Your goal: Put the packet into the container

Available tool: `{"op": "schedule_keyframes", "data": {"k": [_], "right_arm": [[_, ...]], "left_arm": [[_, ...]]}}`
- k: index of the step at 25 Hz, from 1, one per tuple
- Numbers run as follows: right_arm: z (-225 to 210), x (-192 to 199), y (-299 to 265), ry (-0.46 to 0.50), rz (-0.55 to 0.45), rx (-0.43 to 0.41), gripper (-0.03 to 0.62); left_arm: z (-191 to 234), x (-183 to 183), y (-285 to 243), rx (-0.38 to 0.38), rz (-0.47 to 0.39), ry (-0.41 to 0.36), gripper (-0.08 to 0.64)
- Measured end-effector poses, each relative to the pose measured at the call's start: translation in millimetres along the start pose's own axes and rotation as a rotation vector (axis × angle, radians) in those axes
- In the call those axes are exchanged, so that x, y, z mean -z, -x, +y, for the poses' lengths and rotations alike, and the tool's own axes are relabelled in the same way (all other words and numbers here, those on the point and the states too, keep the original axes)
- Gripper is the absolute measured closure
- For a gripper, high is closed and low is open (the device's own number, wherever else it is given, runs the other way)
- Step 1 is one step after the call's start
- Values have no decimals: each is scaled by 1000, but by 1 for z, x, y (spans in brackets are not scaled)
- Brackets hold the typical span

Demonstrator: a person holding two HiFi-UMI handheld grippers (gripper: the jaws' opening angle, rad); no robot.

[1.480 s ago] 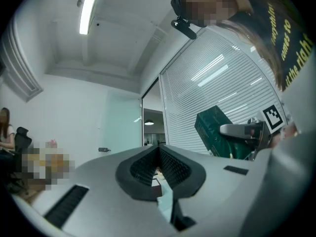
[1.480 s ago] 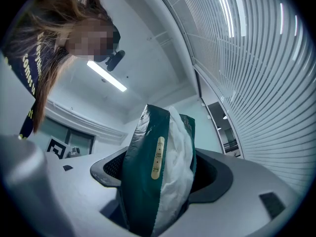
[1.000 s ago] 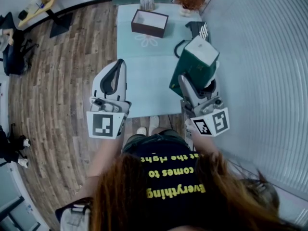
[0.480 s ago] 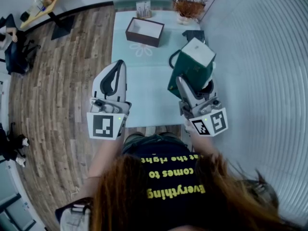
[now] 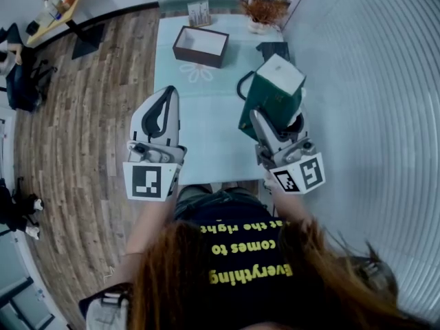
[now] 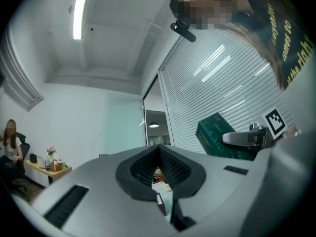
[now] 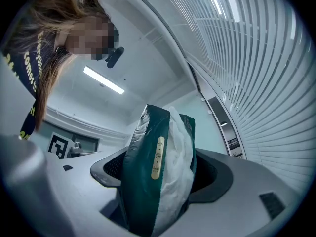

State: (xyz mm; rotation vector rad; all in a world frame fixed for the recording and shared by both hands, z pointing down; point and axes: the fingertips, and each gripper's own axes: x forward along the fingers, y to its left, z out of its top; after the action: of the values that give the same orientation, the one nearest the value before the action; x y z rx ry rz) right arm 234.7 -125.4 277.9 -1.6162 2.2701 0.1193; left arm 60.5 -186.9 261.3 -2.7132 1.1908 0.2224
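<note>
– While you look down through the head view, how many packets do you count?

– One. It is a green packet (image 5: 272,93) with a white end, right of centre in the frame, over the right side of the pale worktop (image 5: 206,133).

– What holds it?

– The right gripper (image 5: 259,119) is clamped on its lower part. In the right gripper view, the packet (image 7: 148,181) fills the space between the two jaws and sticks up past them.

– And the other gripper?

– There are two grippers in all. The left gripper (image 5: 167,99) is left of centre, with its jaws pressed together and nothing in them. The left gripper view shows the pads meeting.

– Containers?

– One container (image 5: 200,46), a dark box with a white inside. It is open at the upper middle of the frame, on the far part of the worktop and well apart from the packet.

– Anything more?

– One dried plant (image 5: 264,9) at the top edge, and one dark item (image 5: 272,49) just beyond the packet.
</note>
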Motion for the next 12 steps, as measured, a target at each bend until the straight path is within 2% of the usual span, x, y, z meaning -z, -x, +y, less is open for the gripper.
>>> {"op": "schedule_keyframes", "data": {"k": [12], "right_arm": [[0, 12, -12, -9, 20, -10, 230]], "left_arm": [[11, 13, -3, -8, 29, 16, 561]]}}
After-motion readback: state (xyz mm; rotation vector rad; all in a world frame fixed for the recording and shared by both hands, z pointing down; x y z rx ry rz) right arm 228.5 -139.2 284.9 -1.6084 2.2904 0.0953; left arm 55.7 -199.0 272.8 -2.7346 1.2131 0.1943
